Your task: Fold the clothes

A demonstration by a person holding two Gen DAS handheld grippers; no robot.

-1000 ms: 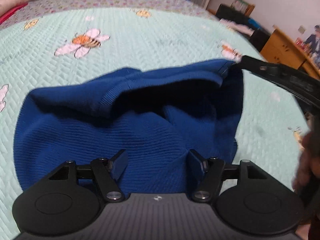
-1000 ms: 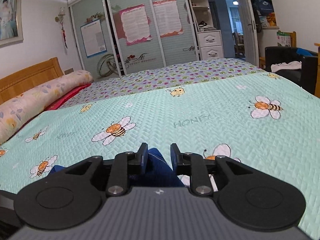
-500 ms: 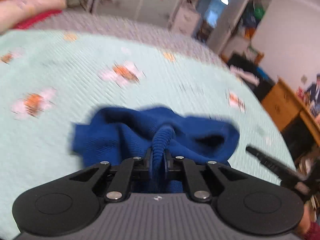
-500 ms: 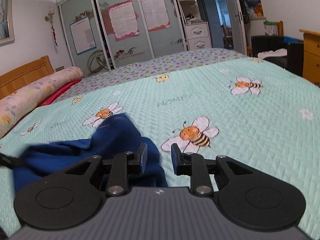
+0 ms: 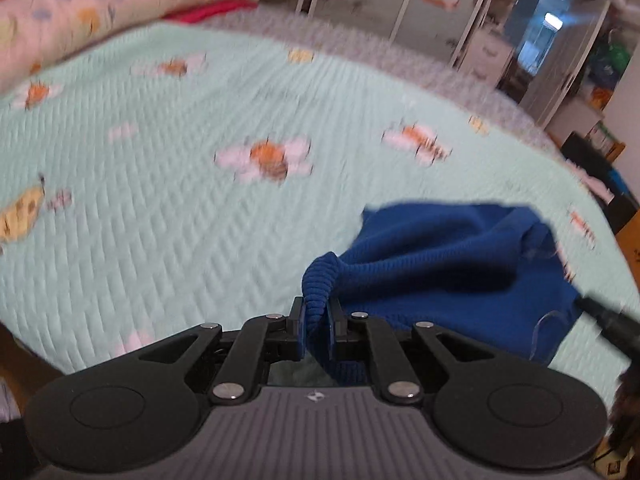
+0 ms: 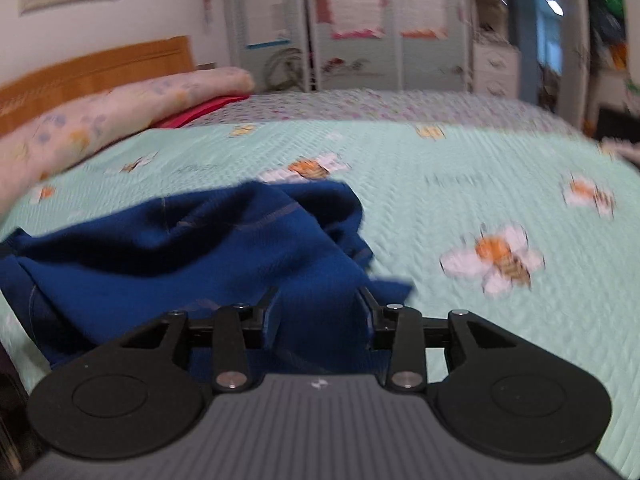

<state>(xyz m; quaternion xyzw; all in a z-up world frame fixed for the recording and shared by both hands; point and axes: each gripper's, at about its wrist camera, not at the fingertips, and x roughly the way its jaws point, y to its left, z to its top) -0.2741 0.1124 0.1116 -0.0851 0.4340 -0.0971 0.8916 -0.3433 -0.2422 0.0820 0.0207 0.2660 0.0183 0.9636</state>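
A dark blue knitted garment lies crumpled in loose folds and ridges. Its thick ribbed edge rises in a pinched hump at 6 o'clock of the left wrist view, the rest bunched toward 4 o'clock. In the right wrist view it spreads toward 9 o'clock

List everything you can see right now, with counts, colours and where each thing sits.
blue garment: one, dark blue knit, bunched on the bedspread
bedspread: one, mint green with bee prints, covering the bed
bolster pillow: one, pink floral, along the headboard
headboard: one, orange wood, far left
wardrobe doors: pale, papers stuck on, behind the bed
left gripper: black, pinching a ribbed edge
right gripper: black, open, straddling the cloth
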